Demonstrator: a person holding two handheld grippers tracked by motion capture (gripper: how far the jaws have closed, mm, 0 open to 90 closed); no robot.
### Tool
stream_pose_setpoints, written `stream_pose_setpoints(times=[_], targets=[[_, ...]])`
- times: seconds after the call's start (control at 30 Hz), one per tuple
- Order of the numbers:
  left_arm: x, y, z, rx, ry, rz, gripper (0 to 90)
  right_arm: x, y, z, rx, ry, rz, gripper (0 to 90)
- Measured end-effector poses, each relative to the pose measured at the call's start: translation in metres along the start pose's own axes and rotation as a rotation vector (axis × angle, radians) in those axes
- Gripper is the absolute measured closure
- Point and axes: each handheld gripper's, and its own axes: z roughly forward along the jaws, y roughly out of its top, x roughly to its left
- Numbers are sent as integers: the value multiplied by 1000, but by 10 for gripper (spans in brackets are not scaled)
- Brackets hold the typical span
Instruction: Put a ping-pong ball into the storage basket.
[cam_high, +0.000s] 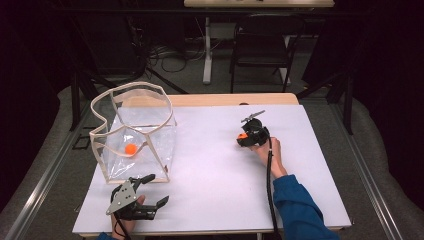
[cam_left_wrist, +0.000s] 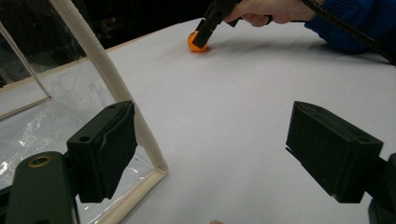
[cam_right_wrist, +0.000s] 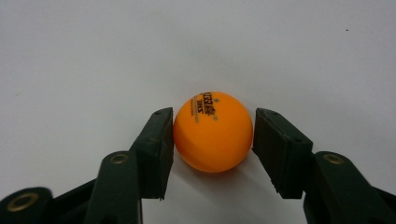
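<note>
Two orange balls are present. One ball (cam_right_wrist: 213, 132) lies on the white table (cam_high: 215, 165), right of centre, between the jaws of the right gripper (cam_right_wrist: 212, 154). In the right gripper view the left jaw touches or nearly touches the ball's side, while a thin gap separates the right jaw from it; the jaws stand narrow around the ball but are not closed on it. Dark print marks the ball's top. The left gripper view shows the same ball (cam_left_wrist: 196, 42) far off, on the table surface, under the right gripper's tip.

The second ball (cam_high: 131, 148) rests inside the one bag (cam_high: 145, 145), a clear plastic container on a pale frame, standing at the table's left side.

Two grippers are in use. The right hand (cam_high: 265, 150) reaches forward from a blue sleeve (cam_high: 297, 210), angling its gripper down toward the table. The left gripper (cam_high: 150, 190) sits near the table's front edge, just before the bag's front corner, its grey plate uppermost. Its jaws are spread wide, holding nothing, and point across the table toward the right gripper.
</note>
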Motion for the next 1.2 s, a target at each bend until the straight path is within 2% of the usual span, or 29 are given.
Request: stream_pose_setpoints(times=[0.07,0.1,0.17,0.27,0.43,0.83,1.2], targets=[[0,0,0,1,-2,1,161,1,1,-2,33,-10,-4,504],[0,0,0,1,-3,2,161,1,1,-2,33,-10,-4,504],[0,0,0,2,-2,0,161,1,0,0,2,-2,-1,505],[0,0,0,2,0,-1,161,0,0,-1,6,1,-7,506],[0,0,1,1,-1,1,161,2,1,-7,-19,24,11,505],[0,0,1,0,1,3,161,6,3,-23,-58,12,-6,506],[0,0,1,-3,1,4,161,12,2,-31,-83,6,-20,505]])
